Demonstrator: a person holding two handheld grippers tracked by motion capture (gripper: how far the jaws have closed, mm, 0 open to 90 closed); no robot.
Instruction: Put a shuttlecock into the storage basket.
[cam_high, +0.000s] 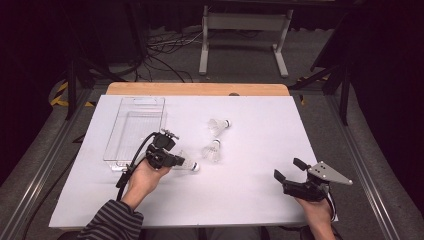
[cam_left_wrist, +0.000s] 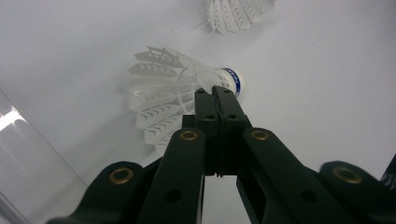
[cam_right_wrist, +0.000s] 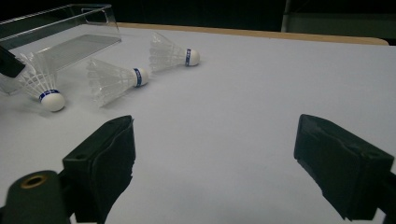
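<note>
Left gripper view: left gripper (cam_left_wrist: 215, 91) clamped on white feathered shuttlecock (cam_left_wrist: 173, 88) at skirt neck, cork pointing right, clear plastic tray (cam_high: 134, 131) close left; right gripper (cam_right_wrist: 215, 154) agape, idle.

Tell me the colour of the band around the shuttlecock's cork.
Blue, on the white cork; clearest in the left gripper view.

No legible text; shuttlecock (cam_left_wrist: 187, 88) band print unreadable

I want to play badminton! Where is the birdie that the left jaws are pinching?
In the high view the pinched shuttlecock lies left of the table's middle, at the left gripper, just right of the clear tray.
</note>
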